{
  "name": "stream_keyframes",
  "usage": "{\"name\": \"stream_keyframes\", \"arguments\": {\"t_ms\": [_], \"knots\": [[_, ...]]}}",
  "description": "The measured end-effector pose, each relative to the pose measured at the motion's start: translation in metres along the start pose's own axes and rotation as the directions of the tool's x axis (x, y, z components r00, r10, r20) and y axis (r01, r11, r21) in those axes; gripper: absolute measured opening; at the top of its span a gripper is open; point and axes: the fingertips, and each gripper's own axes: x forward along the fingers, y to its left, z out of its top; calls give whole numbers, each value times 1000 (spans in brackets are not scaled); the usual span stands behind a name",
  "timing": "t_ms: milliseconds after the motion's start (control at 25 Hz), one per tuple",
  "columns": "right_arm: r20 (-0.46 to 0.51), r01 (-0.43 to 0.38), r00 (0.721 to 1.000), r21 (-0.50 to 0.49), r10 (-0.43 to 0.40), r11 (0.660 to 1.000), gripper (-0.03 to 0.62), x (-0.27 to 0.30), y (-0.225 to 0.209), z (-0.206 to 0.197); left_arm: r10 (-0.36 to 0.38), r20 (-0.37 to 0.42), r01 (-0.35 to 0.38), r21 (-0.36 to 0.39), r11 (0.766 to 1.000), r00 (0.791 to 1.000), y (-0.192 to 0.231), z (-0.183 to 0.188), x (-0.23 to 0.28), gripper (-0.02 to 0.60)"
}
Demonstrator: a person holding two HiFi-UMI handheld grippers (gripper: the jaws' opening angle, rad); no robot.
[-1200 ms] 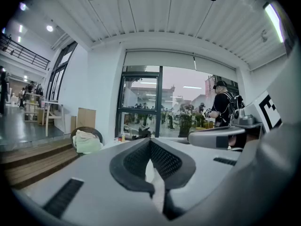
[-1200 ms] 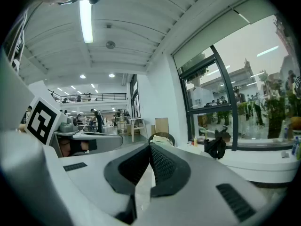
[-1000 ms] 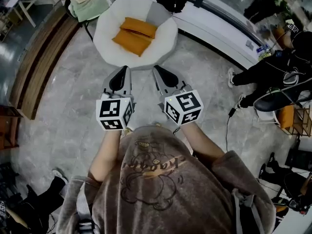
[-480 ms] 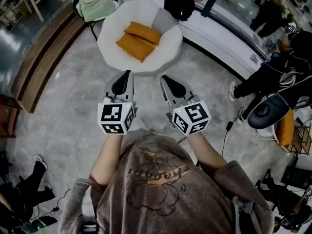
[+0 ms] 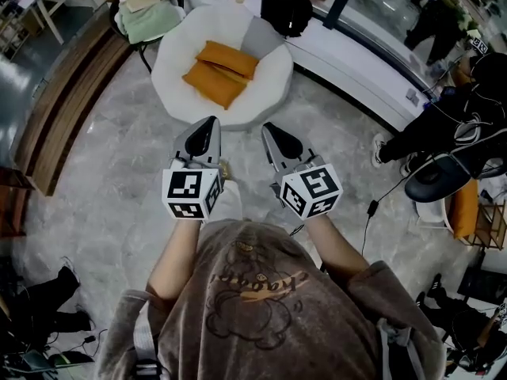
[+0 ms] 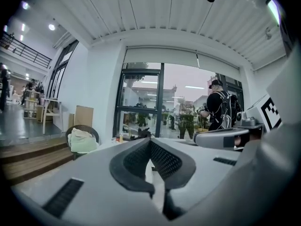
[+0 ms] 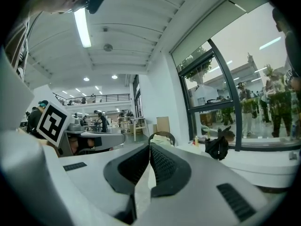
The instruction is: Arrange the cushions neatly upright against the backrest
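Two orange cushions (image 5: 220, 70) lie flat on the seat of a round white armchair (image 5: 273, 85) in the head view, one overlapping the other. A grey cushion (image 5: 263, 35) leans at the chair's back right. My left gripper (image 5: 211, 122) is shut and empty, held short of the chair's front edge. My right gripper (image 5: 269, 127) is also shut and empty, level with the left and a hand's width to its right. In the left gripper view the jaws (image 6: 150, 142) meet; in the right gripper view the jaws (image 7: 149, 147) meet too. Neither gripper view shows the cushions.
A dark wicker chair with a green cloth (image 5: 145, 13) stands left of the armchair. A black bag (image 5: 287, 11) sits on the long white bench (image 5: 356, 62) behind. Wooden steps (image 5: 59, 93) run along the left. A seated person in black (image 5: 451, 117) is at right.
The view has shifted a little closer to the armchair. Both grippers stay shut and side by side, now nearer the chair's front edge.
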Motion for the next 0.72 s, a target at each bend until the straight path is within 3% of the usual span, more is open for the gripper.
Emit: {"name": "stream_keyframes", "arguments": {"t_ms": [720], "knots": [[-38, 13, 999, 15, -12, 1000, 21, 159, -81, 36, -46, -52, 46, 5, 999, 998, 97, 37, 152, 5]]}}
